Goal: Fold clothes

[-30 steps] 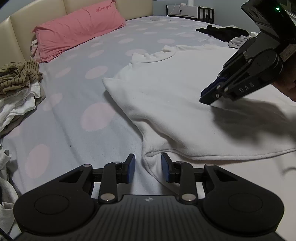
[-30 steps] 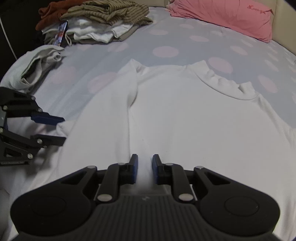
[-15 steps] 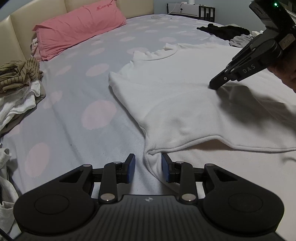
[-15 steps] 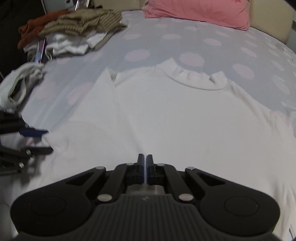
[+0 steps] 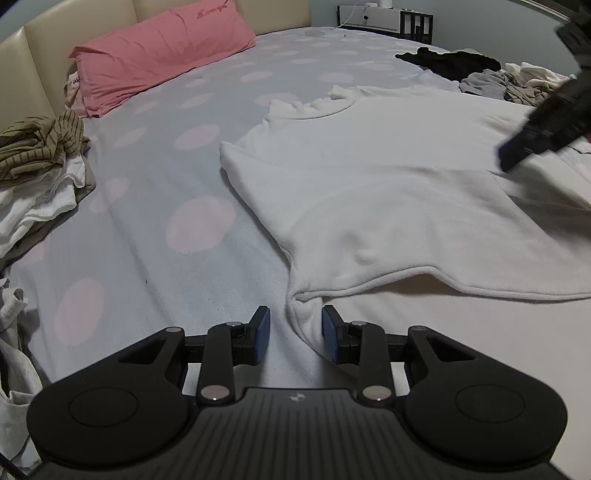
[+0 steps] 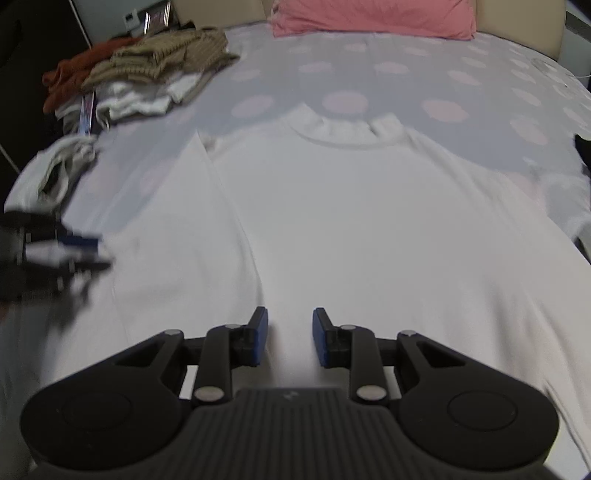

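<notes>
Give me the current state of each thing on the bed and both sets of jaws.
White sweatshirt: spread flat, one sleeve folded in.
Left gripper: jaws open, straddling the sweatshirt's edge.
Right gripper: jaws just opened, nothing gripped.
Striped garment: crumpled on a pile.
Pink pillow: lying at the headboard.

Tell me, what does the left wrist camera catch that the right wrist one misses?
Only the left wrist view shows the dark and grey clothes heap and the white cabinet. Only the right wrist view shows the orange garment. Both show the white sweater, pink pillow, striped garment pile, left gripper and right gripper.
</notes>
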Available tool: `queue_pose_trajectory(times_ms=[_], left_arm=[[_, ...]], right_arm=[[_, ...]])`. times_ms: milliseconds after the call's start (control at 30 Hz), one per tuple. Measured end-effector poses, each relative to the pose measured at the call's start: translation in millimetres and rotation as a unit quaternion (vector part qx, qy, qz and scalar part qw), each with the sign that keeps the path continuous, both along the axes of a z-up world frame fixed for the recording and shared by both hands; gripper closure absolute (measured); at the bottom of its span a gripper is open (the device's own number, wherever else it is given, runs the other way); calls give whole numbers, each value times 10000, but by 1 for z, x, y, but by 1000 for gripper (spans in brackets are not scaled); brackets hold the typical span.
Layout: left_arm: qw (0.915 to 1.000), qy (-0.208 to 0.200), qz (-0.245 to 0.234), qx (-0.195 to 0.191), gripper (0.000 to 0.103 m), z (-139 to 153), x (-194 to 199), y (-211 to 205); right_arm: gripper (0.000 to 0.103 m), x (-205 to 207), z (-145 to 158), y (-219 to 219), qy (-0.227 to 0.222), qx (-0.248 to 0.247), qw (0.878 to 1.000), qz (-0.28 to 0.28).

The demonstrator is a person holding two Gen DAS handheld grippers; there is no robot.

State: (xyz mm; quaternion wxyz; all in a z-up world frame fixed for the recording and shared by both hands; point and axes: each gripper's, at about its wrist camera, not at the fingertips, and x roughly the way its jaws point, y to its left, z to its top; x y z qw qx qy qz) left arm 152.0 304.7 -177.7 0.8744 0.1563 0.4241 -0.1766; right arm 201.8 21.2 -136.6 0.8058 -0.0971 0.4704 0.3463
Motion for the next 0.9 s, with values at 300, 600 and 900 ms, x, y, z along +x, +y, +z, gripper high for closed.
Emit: queue_pose_trajectory(times_ms=[300,600,900], left_arm=[[10000,32,29,26,74,0,1,-1],[9998,-71,148,116,74,-2,-3,-2],[9997,-113,132,166,74,-2,-5,-4]], right_arm=[[74,-35,-15,-42,429,-276,9983,271],[99,-46,-10,-47,296,-229,9990,242],[94,-54,-14,-56,176,-276,9994,-112]])
